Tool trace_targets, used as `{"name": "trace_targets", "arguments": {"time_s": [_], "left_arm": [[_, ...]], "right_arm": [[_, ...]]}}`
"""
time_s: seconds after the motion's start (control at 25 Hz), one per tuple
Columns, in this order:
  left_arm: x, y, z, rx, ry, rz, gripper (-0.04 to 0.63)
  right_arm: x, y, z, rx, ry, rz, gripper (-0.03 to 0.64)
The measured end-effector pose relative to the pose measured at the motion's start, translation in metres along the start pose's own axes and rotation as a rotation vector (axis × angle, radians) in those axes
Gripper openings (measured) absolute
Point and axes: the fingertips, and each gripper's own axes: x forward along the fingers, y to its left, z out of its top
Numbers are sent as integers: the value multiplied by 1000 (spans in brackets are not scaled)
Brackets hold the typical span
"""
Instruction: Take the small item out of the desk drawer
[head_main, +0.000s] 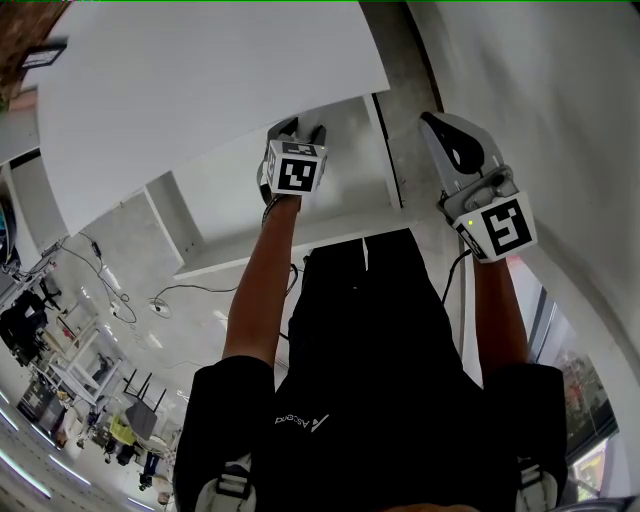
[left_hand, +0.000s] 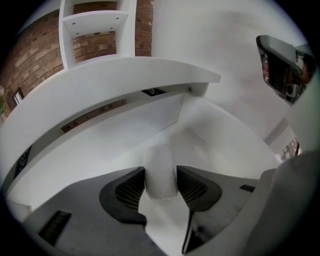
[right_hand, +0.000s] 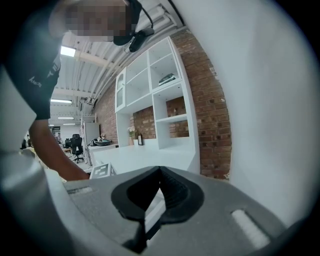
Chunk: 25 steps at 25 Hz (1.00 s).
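Small white item (left_hand: 160, 159) pinched by left hand-held gripper (left_hand: 160, 174) inside open drawer (left_hand: 115, 140). Right hand-held gripper (right_hand: 159, 180) pressed together, nothing held, parked off to the side.

An office: white desk (head_main: 200, 90), wall shelves (right_hand: 167, 102), brick wall (right_hand: 205, 95), swivel chair (right_hand: 76, 146).

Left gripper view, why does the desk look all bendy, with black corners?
Left gripper view: the wide-angle lens bows the straight desk top into a curve and leaves black corners. The small white item between the left gripper's jaws looks soft and blurry. Right gripper view: the same bulge makes the white shelves lean.
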Motion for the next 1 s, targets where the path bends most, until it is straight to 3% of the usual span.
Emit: {"name": "trace_targets", "arguments": {"time_s": [0.32, 0.52, 0.8, 1.0], "left_arm": [[-22, -13, 3, 17, -44, -12, 179], [-65, -20, 14, 22, -123, -38, 176], [-166, -44, 51, 29, -379, -72, 176], [-244, -47, 79, 34, -561, -30, 176]], "right_arm": [[2, 5, 1, -2, -14, 23, 0], [12, 22, 20, -18, -33, 45, 0], [10, 56, 62, -52, -91, 79, 0], [0, 77, 101, -57, -146, 90, 0]]}}
